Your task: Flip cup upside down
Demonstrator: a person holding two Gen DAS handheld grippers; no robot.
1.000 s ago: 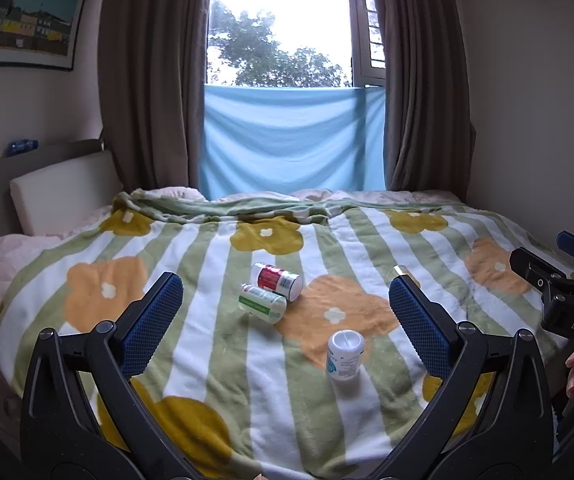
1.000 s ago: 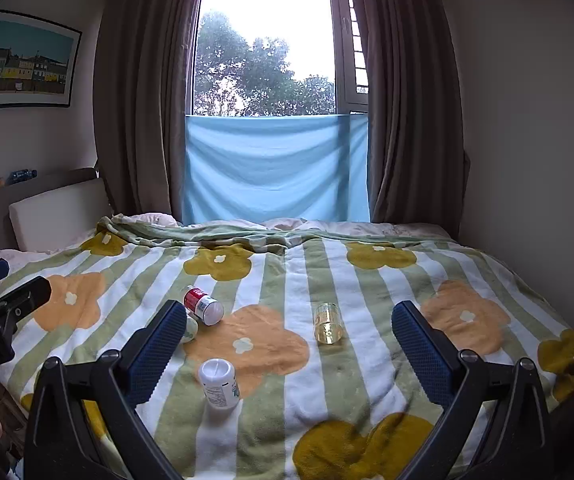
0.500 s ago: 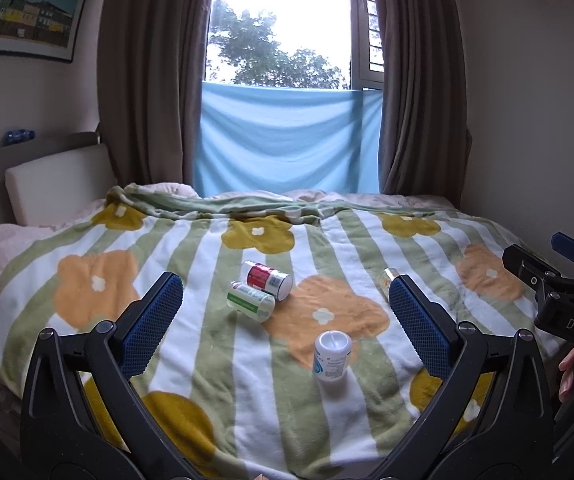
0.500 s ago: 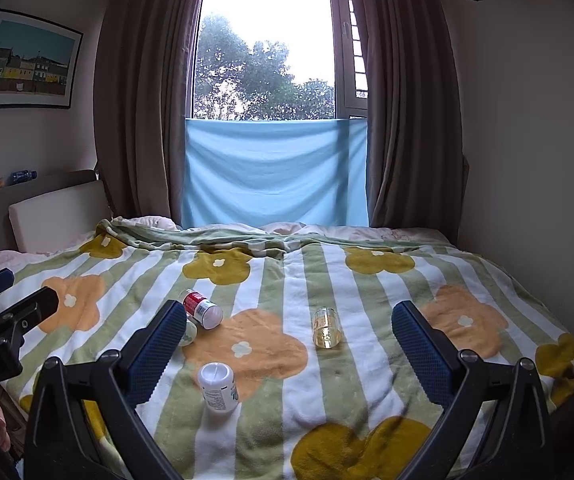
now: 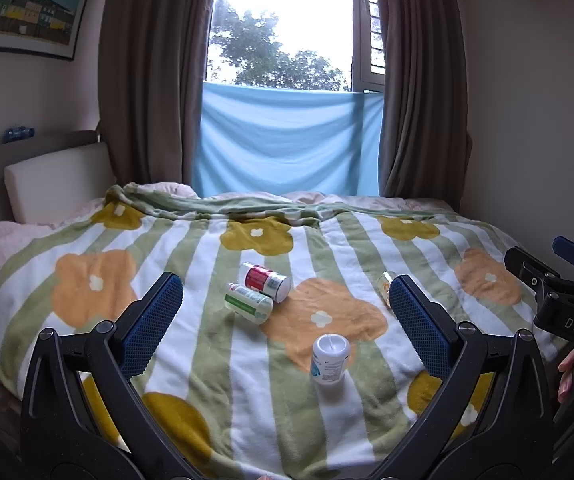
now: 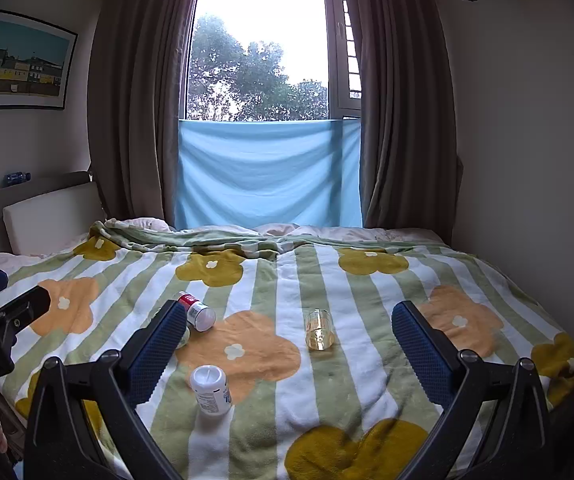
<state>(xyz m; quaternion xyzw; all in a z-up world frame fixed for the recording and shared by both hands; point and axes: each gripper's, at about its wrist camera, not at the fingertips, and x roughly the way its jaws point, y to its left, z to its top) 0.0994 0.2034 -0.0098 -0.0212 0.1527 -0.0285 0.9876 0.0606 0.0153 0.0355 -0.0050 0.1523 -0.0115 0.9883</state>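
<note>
I hold my right gripper back from the bed with its fingers spread wide and nothing between them, because the cup sits well ahead of me on the blanket and I want it framed in the gap before I go in. My left gripper is likewise wide and empty, held off to the side; from there the cup is half hidden behind my right-hand finger, so I judge the right one is better placed for the grab. The cup is a small clear glass with a yellowish tint, on a white stripe of the blanket just right of the orange flower, near the middle of the bed. It looks to stand upright, long axis vertical with the mouth toward the ceiling, though the soft blanket may tip it a little and I cannot be sure of the tilt. Since it is not yet turned over, the flip is wholly ahead of me. The other things lie clear of it: a white bottle stands nearer to me on the left, a red-labelled bottle lies on its side farther left, and a green-labelled bottle lies beside that one. None of them crowds the cup, so I expect a straight approach from the side.
</note>
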